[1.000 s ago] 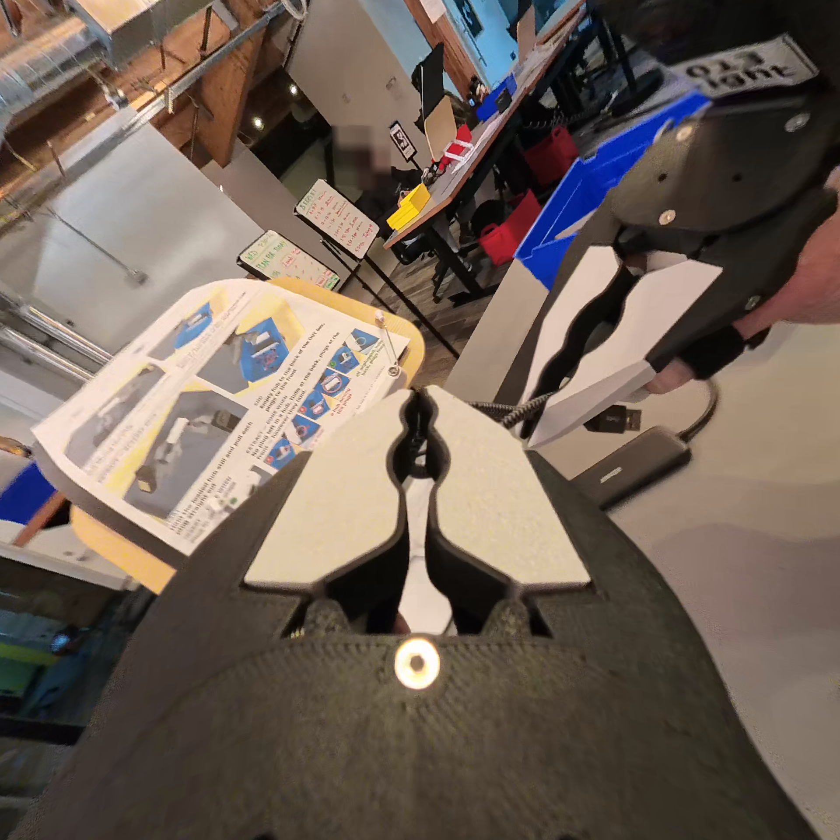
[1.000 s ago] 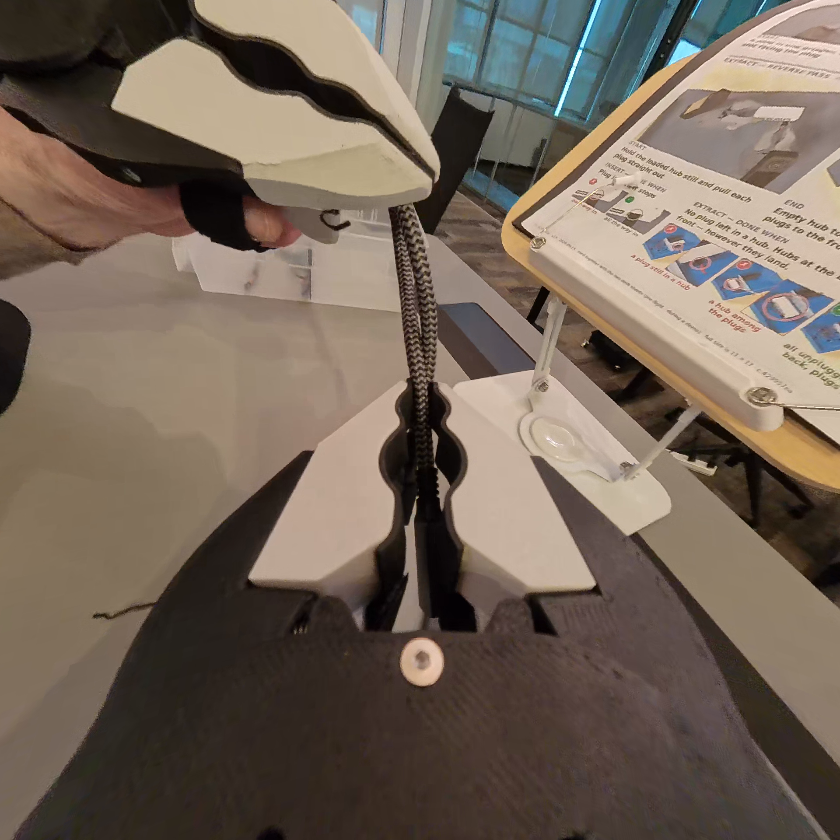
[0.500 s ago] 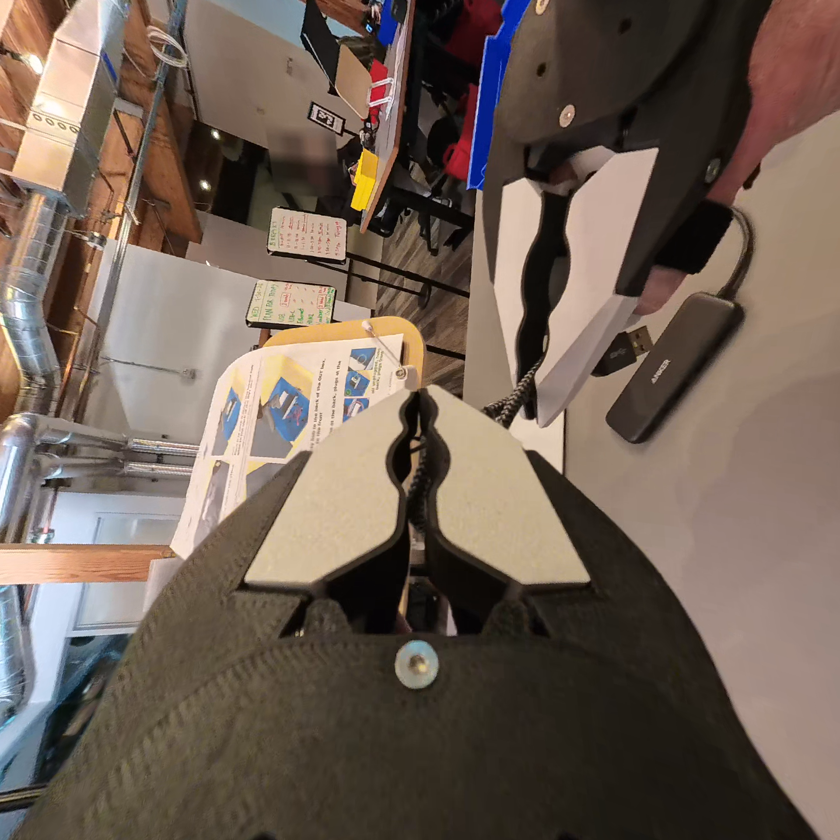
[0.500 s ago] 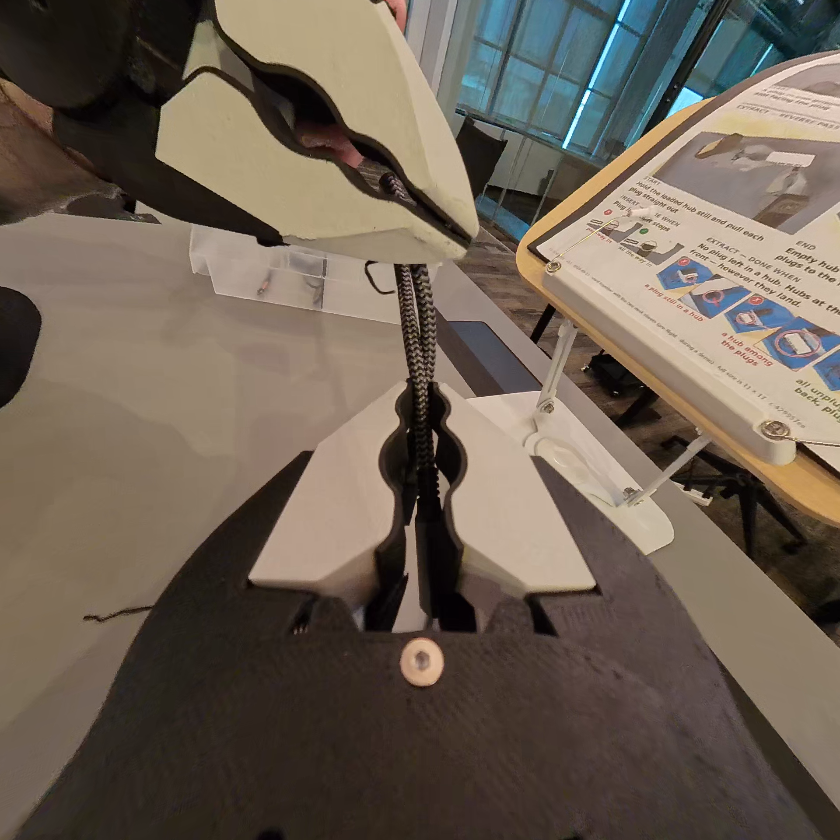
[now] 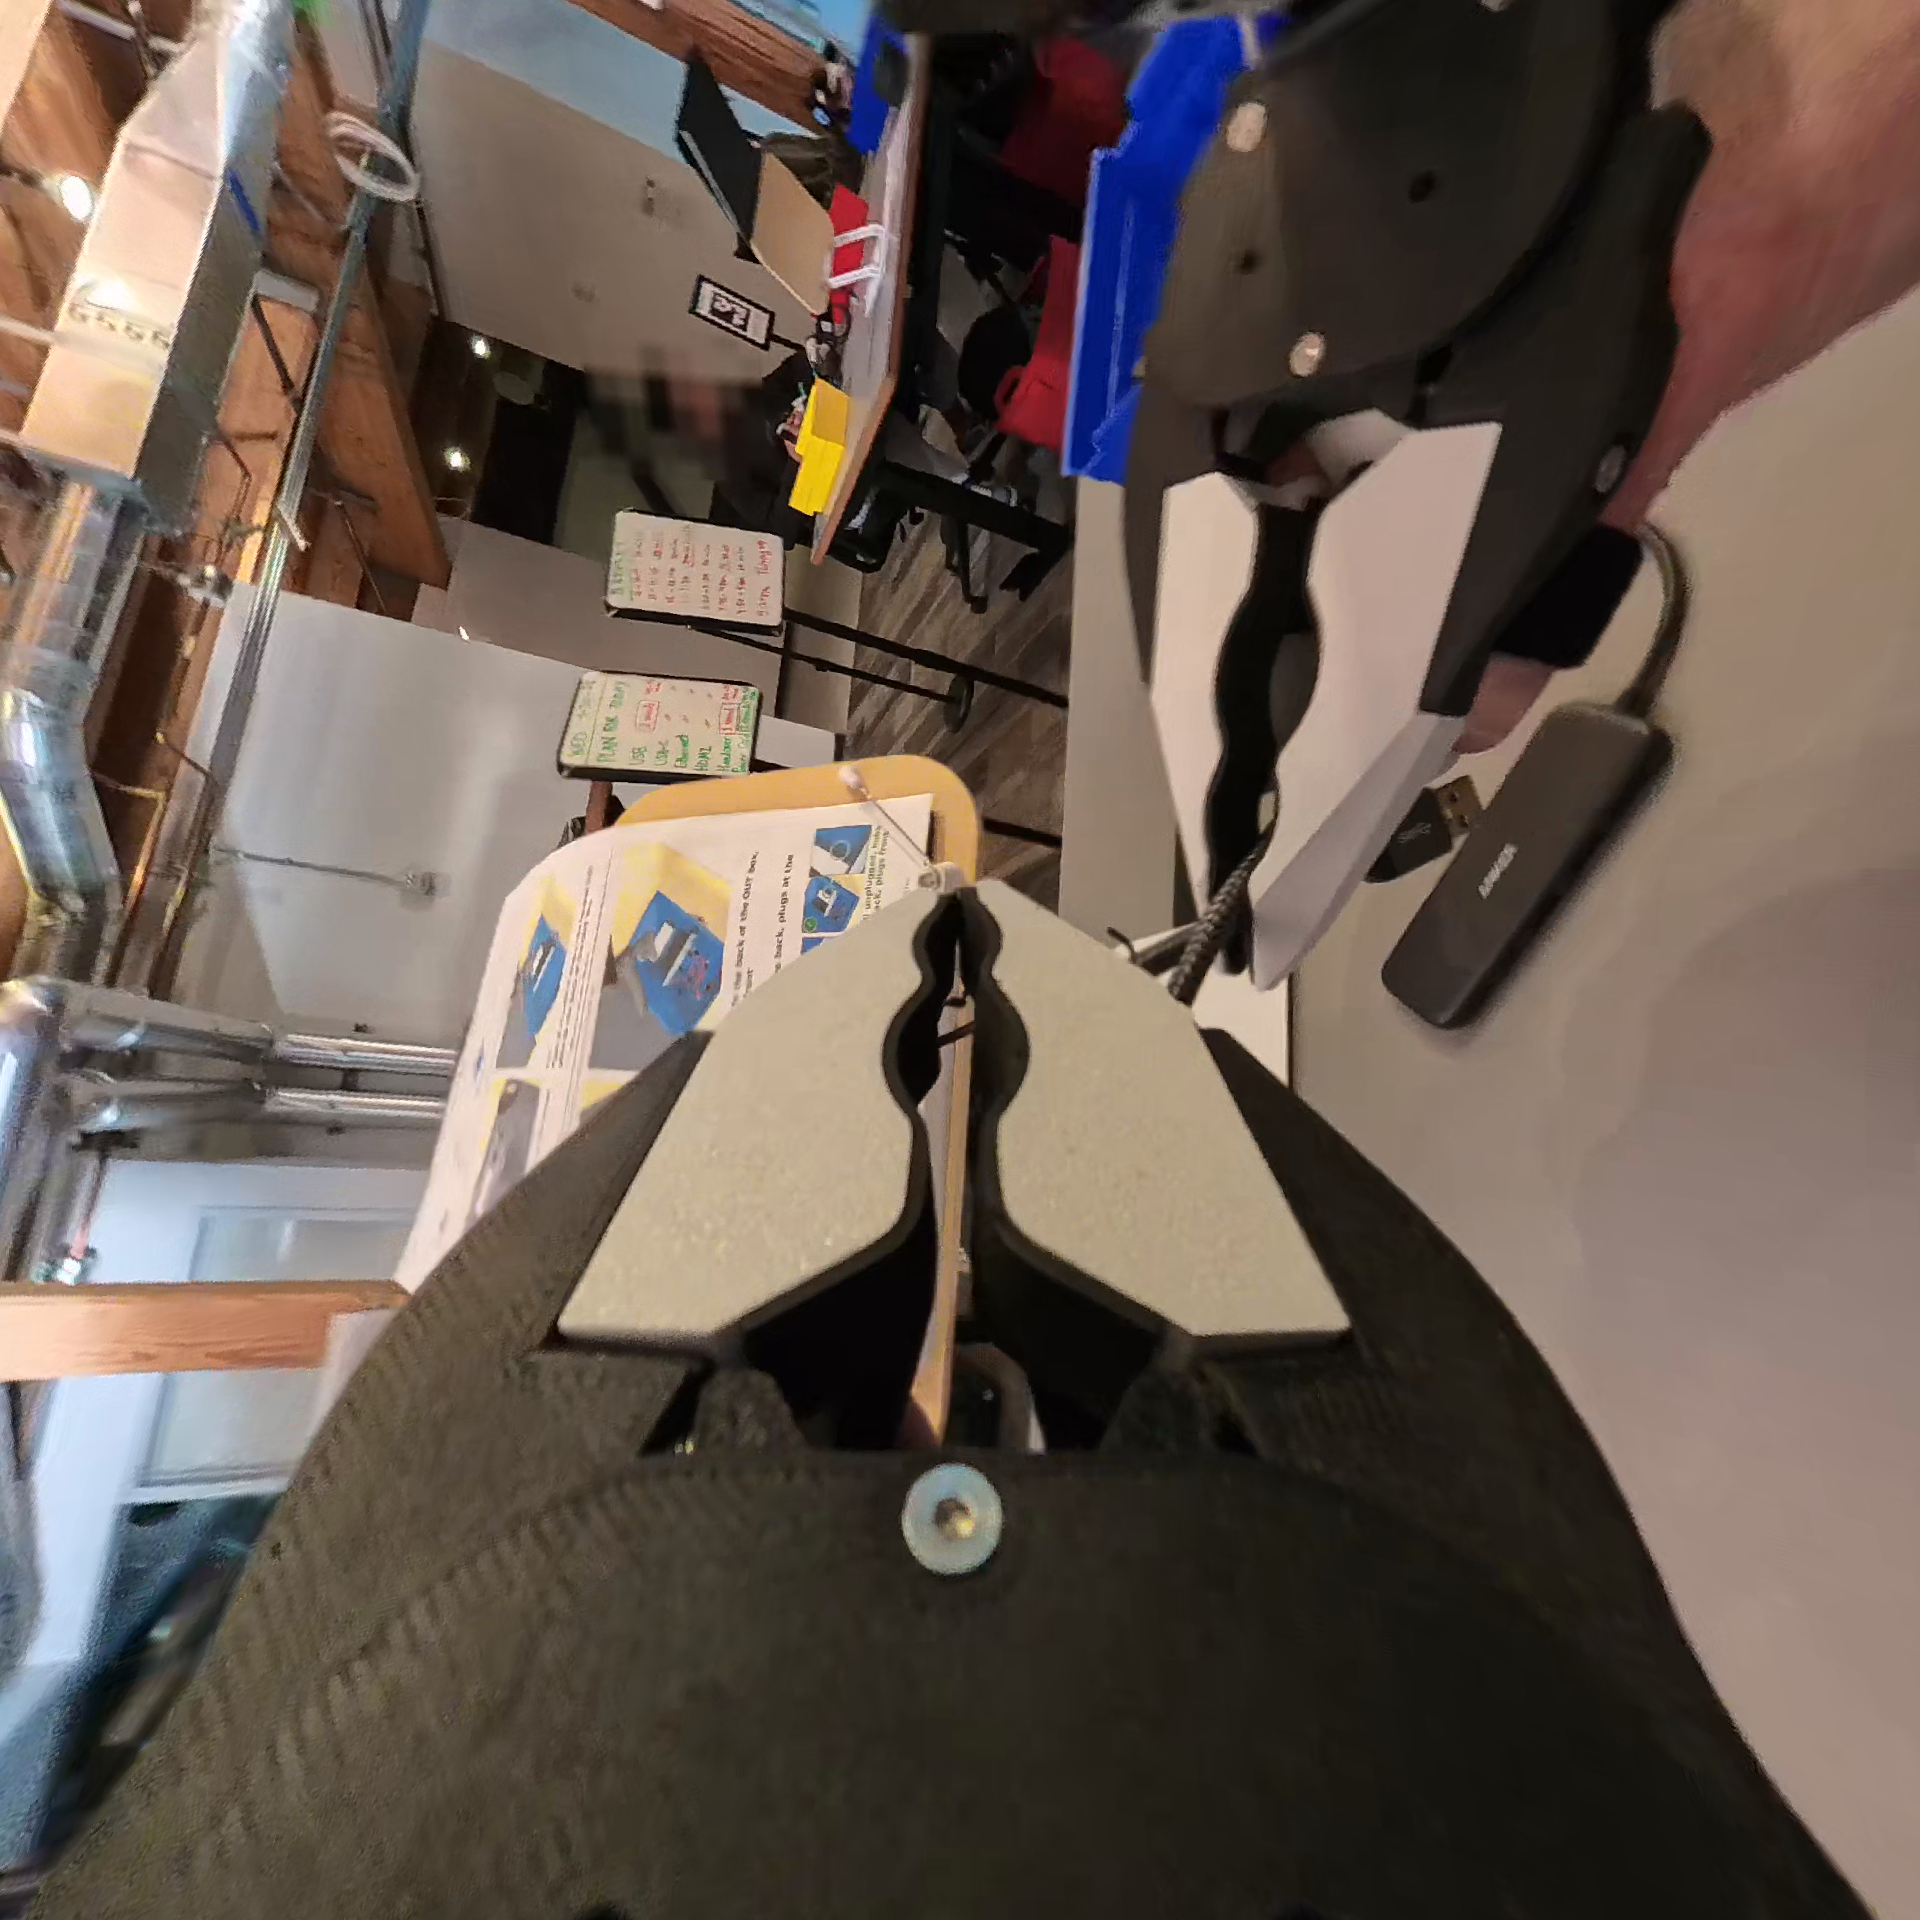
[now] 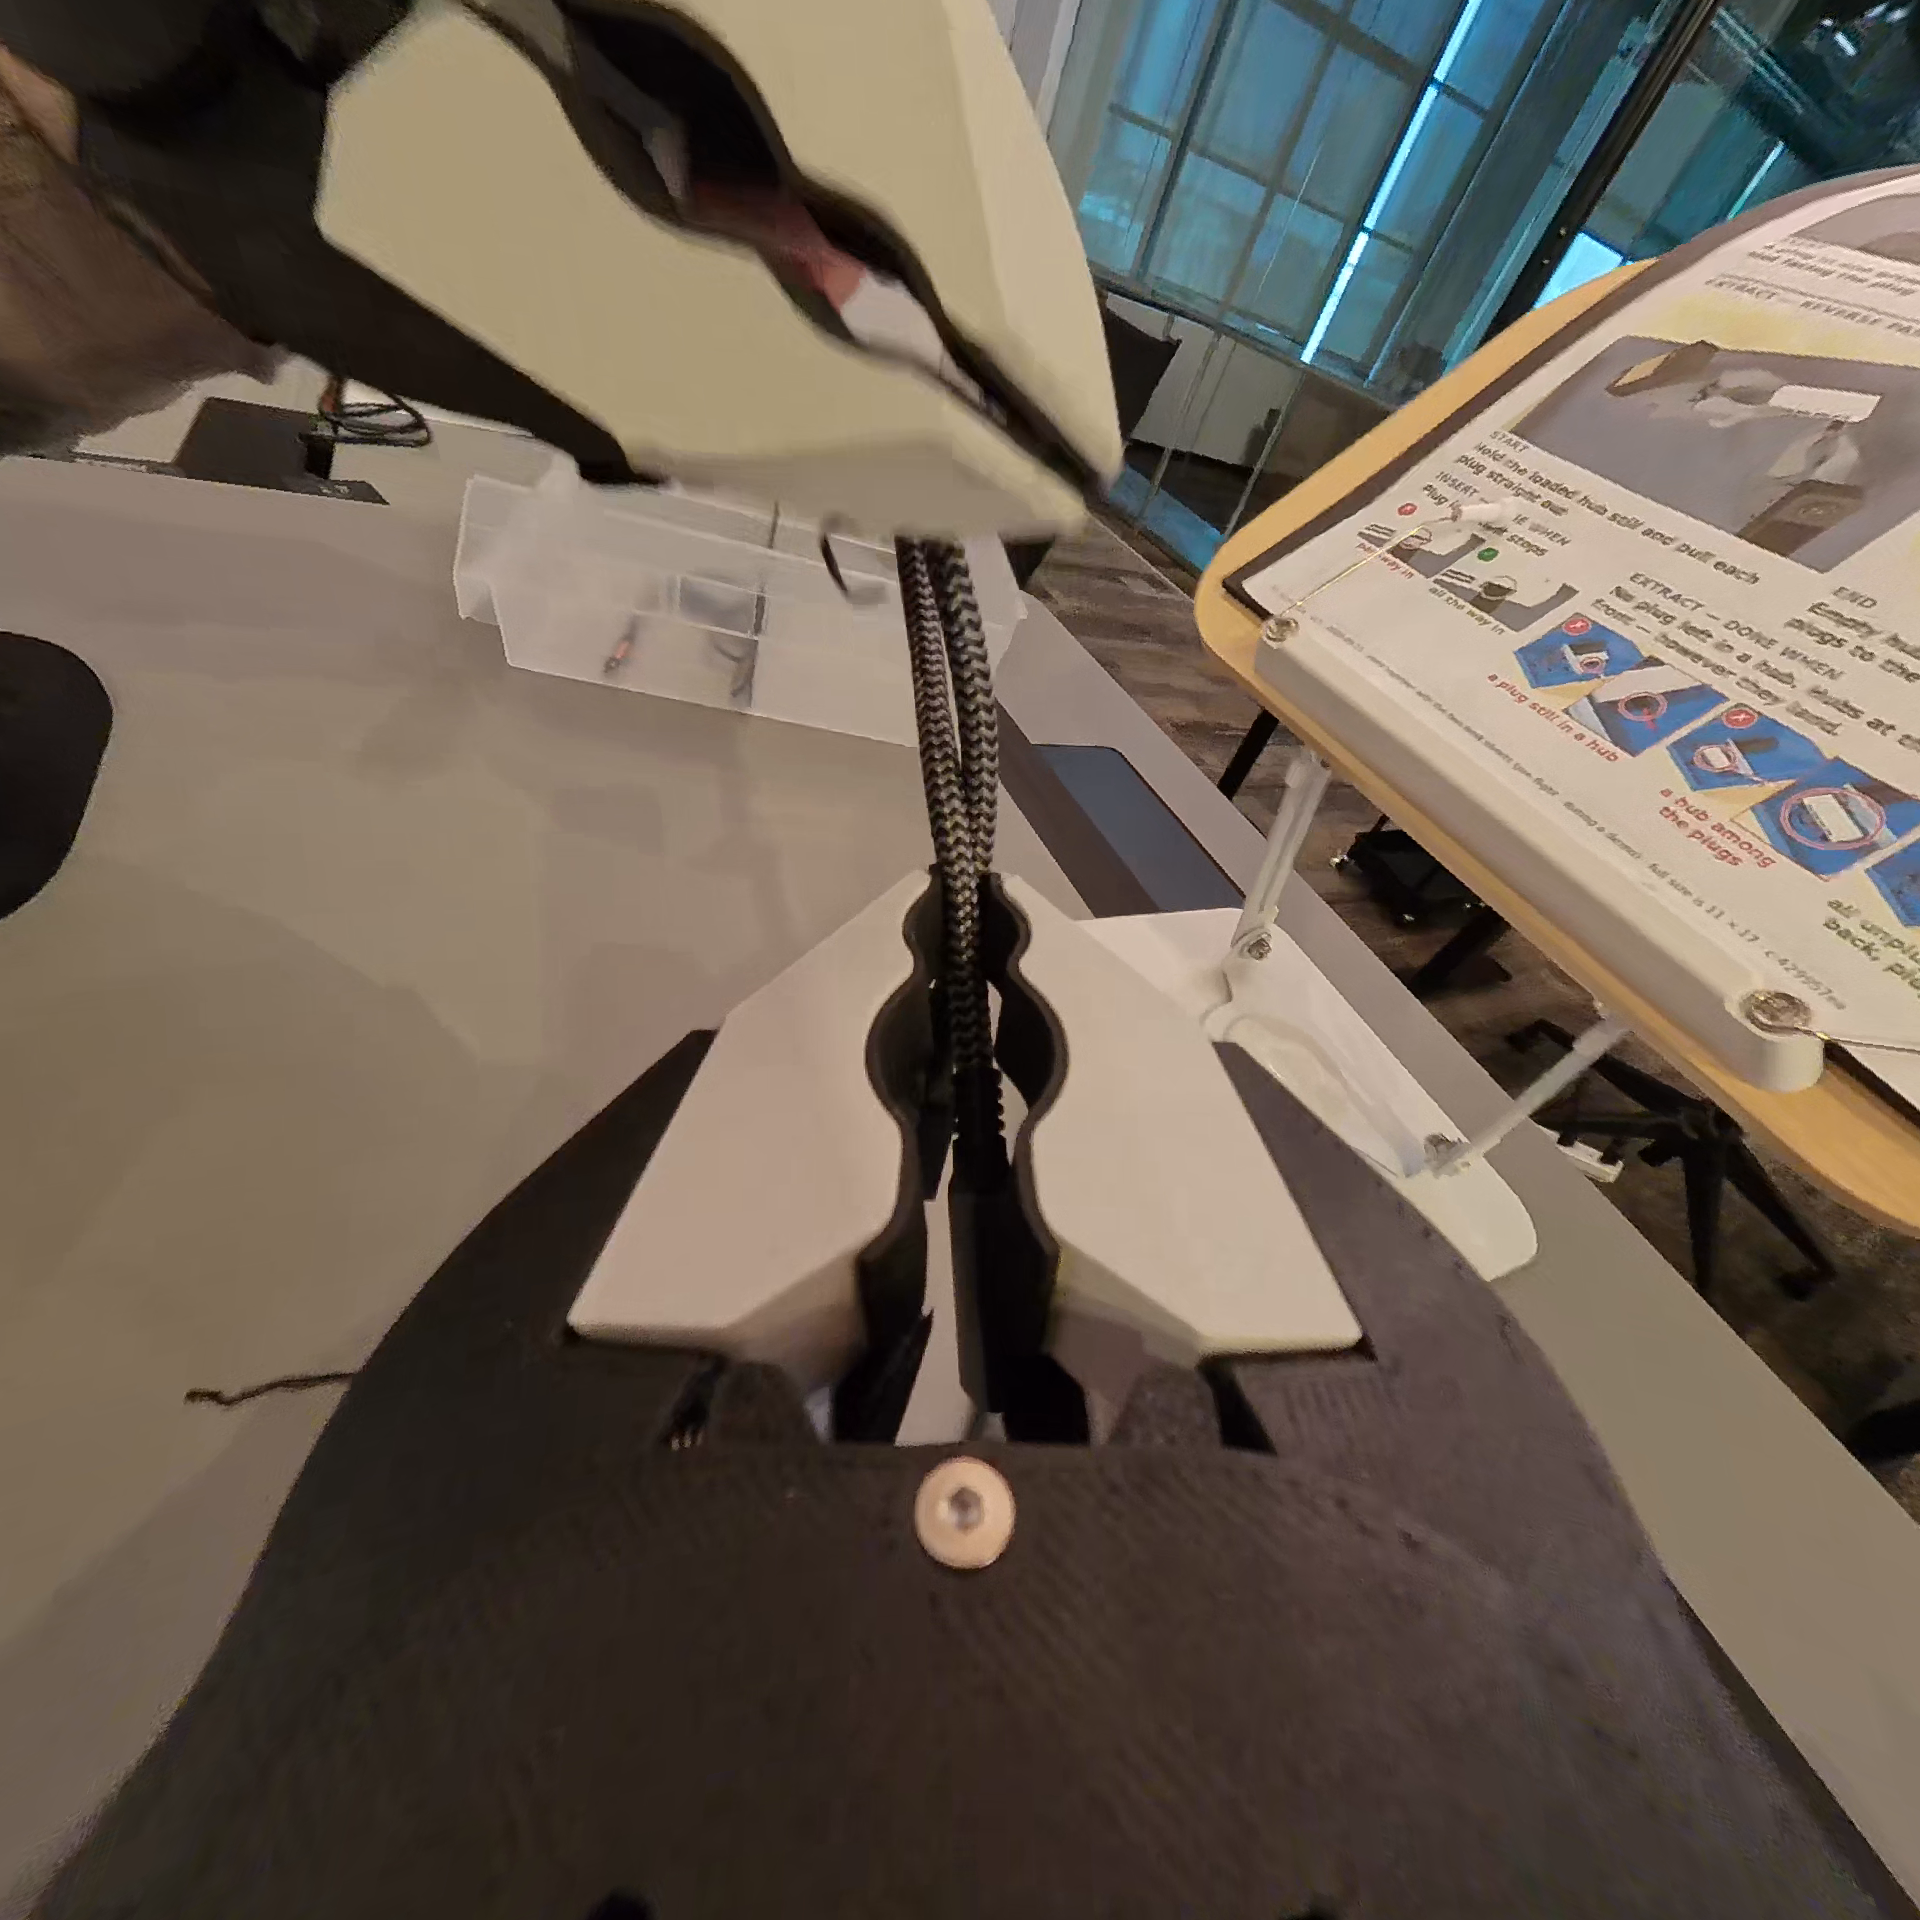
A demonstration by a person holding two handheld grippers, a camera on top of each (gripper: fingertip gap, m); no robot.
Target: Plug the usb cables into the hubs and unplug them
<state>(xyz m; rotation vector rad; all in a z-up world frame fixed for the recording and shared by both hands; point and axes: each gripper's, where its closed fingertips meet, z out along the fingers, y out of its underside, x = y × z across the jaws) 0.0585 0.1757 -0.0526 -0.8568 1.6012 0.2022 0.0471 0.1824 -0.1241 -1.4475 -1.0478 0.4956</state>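
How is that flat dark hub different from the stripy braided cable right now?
The hub lies flat on the table; the braided cable is up in the air, clamped in the right gripper. The hub is a smooth, dark, rigid-looking slab; the cable is a black-and-white woven cord, running doubled. Both are USB gear.

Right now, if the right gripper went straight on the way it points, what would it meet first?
Most likely the left gripper, directly ahead where the black-and-white braided cable leads; depth is unclear.
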